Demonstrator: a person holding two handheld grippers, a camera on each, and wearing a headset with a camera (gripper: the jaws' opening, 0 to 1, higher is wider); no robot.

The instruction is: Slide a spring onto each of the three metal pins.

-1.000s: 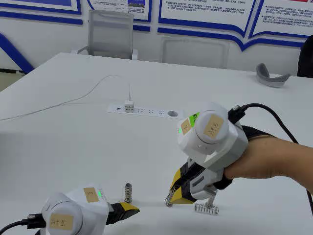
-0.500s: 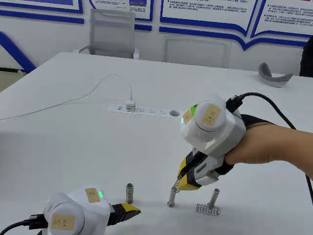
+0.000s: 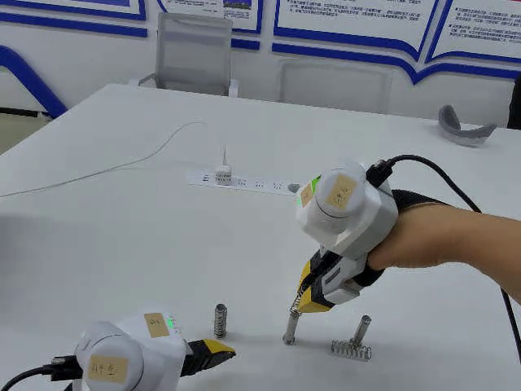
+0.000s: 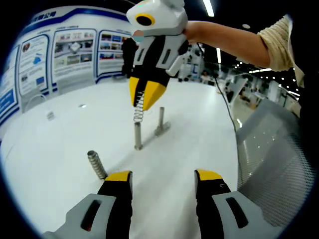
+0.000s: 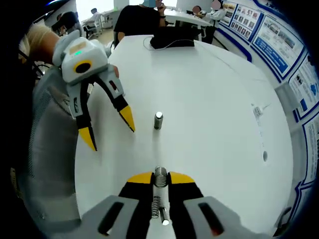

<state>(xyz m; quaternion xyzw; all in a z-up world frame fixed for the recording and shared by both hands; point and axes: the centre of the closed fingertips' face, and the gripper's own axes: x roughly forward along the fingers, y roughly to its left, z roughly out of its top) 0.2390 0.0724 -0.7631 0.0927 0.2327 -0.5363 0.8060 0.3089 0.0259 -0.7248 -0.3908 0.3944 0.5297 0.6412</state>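
Note:
Three metal pins stand on the white table (image 3: pixel 122 244). The left pin (image 3: pixel 220 320) (image 4: pixel 96 164) (image 5: pixel 158 120) wears a spring. Above the bare middle pin (image 3: pixel 291 327) (image 4: pixel 137 137), my right gripper (image 3: pixel 303 305) (image 5: pixel 160 178) is shut on a spring (image 4: pixel 138 110) (image 5: pixel 159 174), which hangs just over the pin's top. The right pin (image 3: pixel 360 330) (image 4: pixel 160 121) is bare, and a loose spring (image 3: pixel 352 350) lies on the table at its foot. My left gripper (image 3: pixel 220 353) (image 4: pixel 162 180) rests open near the front edge, close to the left pin, with nothing between its jaws.
A white power strip (image 3: pixel 244 182) with a plug and a cable (image 3: pixel 122 167) lies farther back on the table. A grey curved object (image 3: pixel 466 126) sits at the far right. Chairs (image 3: pixel 194 53) stand behind the table, and a person's hand (image 3: pixel 423 236) carries the right gripper.
My right gripper has risen from the table with the spring and now holds it over the middle pin, which has come into sight. The left gripper has stayed put; the head camera shifted slightly.

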